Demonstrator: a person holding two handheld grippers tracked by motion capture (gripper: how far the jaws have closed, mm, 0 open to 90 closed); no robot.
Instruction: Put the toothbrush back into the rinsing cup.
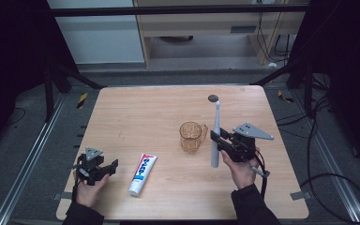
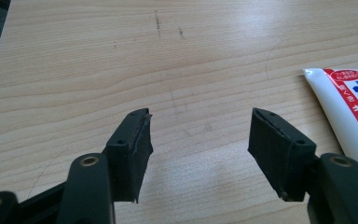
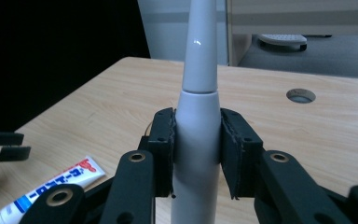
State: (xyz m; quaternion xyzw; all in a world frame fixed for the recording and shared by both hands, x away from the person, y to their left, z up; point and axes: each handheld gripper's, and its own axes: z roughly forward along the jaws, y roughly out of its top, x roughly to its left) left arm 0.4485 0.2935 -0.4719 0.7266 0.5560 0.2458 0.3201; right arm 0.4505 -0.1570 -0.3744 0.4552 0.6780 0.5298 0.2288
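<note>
Clamped between the pads of the right gripper (image 3: 196, 154), the white electric toothbrush (image 3: 196, 126) stands upright, lifted just right of the amber mug (image 1: 191, 136). Left of the mug lies the toothpaste tube (image 1: 142, 174); farther left, the left gripper (image 2: 198, 154) hovers over bare table (image 1: 136, 112), jaws apart and empty. Judging by this, the carrying step is in hand; next, the brush likely needs swinging over the mug's rim and lowering in.

Both grippers are black, the left gripper (image 1: 104, 168) and the right gripper (image 1: 218, 139), each with a grey three-cornered plate on top. Their jaws have round brass-ringed holes and small screws. The person's sleeves (image 1: 255, 207) are dark, and a black cable (image 1: 264, 176) hangs beside the right gripper.
</note>
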